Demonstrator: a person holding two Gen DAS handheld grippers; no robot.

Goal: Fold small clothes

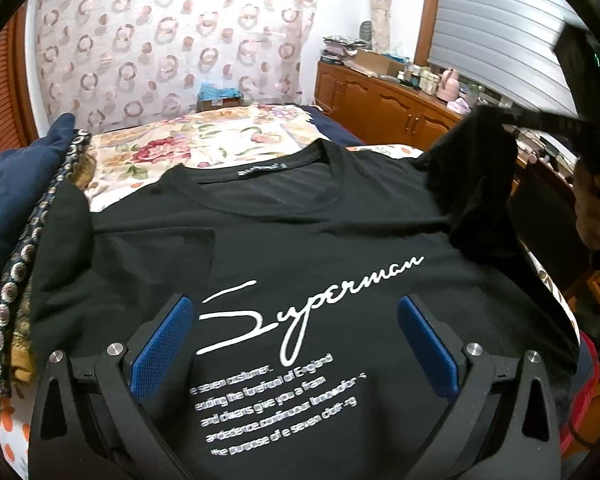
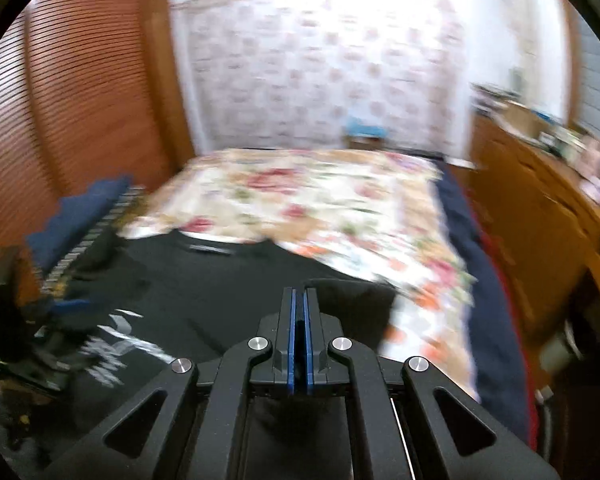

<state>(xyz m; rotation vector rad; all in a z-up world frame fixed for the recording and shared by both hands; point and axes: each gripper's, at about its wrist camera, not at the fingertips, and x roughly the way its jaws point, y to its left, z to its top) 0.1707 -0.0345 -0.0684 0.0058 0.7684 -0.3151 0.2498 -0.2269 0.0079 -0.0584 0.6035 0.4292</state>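
Two grippers are seen over one black T-shirt (image 1: 300, 220), which is spread flat, front side up, on the floral bedcover (image 1: 188, 136). This T-shirt is taken as the landmark for all places below. Its white "Superman" lettering (image 1: 300, 304) is read across the chest, and the neckband with a small label is turned toward the far end of the bed.

The left gripper (image 1: 296, 344) is held above the lower chest of the T-shirt. Its blue pads (image 1: 164, 348) are spread wide apart, one on each side of the lettering, and nothing is held between them. Whether the fingertips touch the cloth cannot be told.

The right gripper (image 2: 299, 320) is closed: its two blue pads are brought nearly together, and a thin dark fold of the T-shirt's right sleeve (image 1: 476, 160) is clamped between them. In the left wrist view this sleeve is seen lifted off the bedcover at the right shoulder of the T-shirt, hanging in a loose peak from the blurred black gripper, and a hand (image 1: 588, 216) is seen just below that gripper.

Beside the left edge of the T-shirt a pile of navy cloth (image 1: 16, 184) with a patterned trim is laid. Beyond the right side of the T-shirt a wooden cabinet (image 1: 384, 108) with many small things on top is placed. Behind the T-shirt, past the far end of the bed, a curtain with ring patterns (image 1: 172, 40) is hung.
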